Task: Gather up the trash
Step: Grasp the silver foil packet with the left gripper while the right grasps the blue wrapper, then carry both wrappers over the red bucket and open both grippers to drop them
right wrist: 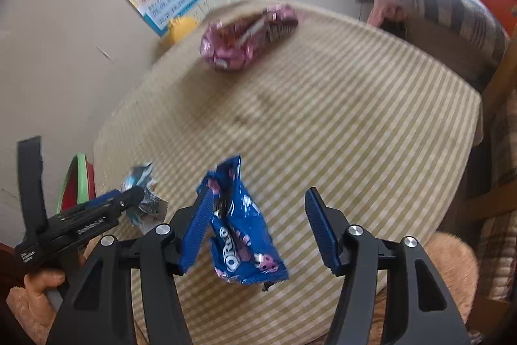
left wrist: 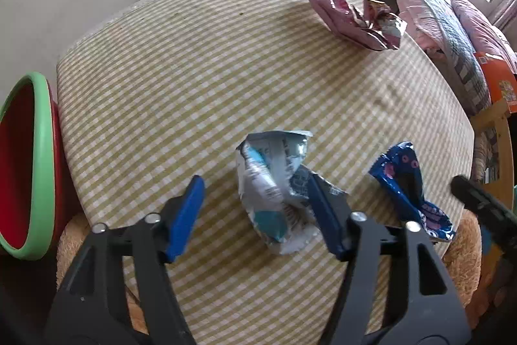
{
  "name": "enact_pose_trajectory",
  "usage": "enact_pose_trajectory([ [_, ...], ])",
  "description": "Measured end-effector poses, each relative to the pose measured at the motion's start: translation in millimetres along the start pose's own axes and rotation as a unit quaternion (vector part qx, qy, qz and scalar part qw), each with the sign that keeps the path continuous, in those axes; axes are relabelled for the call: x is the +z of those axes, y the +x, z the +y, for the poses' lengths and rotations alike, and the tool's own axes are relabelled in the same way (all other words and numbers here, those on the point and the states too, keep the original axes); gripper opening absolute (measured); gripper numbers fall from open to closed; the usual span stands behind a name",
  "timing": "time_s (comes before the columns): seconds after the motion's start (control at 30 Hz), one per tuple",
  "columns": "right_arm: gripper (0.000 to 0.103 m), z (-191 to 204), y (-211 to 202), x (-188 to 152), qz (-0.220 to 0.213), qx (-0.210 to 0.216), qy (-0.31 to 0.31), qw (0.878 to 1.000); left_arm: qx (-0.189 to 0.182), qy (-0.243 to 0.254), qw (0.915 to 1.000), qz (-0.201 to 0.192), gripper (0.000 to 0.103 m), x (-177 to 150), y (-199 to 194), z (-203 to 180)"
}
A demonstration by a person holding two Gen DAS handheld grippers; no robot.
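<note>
Left wrist view: the left gripper point(left wrist: 255, 193) stands with jaws apart above a checked tablecloth point(left wrist: 226, 70). A crumpled silver-and-teal wrapper point(left wrist: 274, 183) lies between the blue fingers point(left wrist: 187, 215), close against the right one and clear of the left. At 3 o'clock lies a blue biscuit wrapper point(left wrist: 410, 189); at 1 o'clock, well apart, a pink wrapper point(left wrist: 352, 18). At 9 o'clock, off the table edge, stands a red bin with a green rim point(left wrist: 42, 170).

Right wrist view: the right gripper point(right wrist: 258, 199), jaws apart, frames the blue biscuit wrapper point(right wrist: 239, 222), which touches the left finger and lies clear of the right. The left gripper point(right wrist: 129, 196) enters at 9 o'clock over the silver wrapper point(right wrist: 142, 180). The pink wrapper point(right wrist: 245, 37) lies at 12 o'clock.
</note>
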State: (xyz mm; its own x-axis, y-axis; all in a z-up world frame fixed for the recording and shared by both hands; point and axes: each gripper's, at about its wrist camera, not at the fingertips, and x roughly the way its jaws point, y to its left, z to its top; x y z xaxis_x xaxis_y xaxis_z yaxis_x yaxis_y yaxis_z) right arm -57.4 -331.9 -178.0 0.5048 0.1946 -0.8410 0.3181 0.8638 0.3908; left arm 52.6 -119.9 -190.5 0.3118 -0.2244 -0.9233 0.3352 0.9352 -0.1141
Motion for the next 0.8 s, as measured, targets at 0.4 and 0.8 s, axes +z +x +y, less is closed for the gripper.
enact_pose_trajectory([
  [0.4,0.025,4.6,20.4,-21.7,0.042,0.017,-0.001,0.999,-0.004,-0.008,0.9999,-0.006,0.074,-1.7,2.8,-0.7],
  [0.8,0.026,13.6,23.8,-24.4,0.045,0.008,-0.018,0.999,0.011,0.022,0.9997,0.001,0.032,-4.5,6.8,-12.0],
])
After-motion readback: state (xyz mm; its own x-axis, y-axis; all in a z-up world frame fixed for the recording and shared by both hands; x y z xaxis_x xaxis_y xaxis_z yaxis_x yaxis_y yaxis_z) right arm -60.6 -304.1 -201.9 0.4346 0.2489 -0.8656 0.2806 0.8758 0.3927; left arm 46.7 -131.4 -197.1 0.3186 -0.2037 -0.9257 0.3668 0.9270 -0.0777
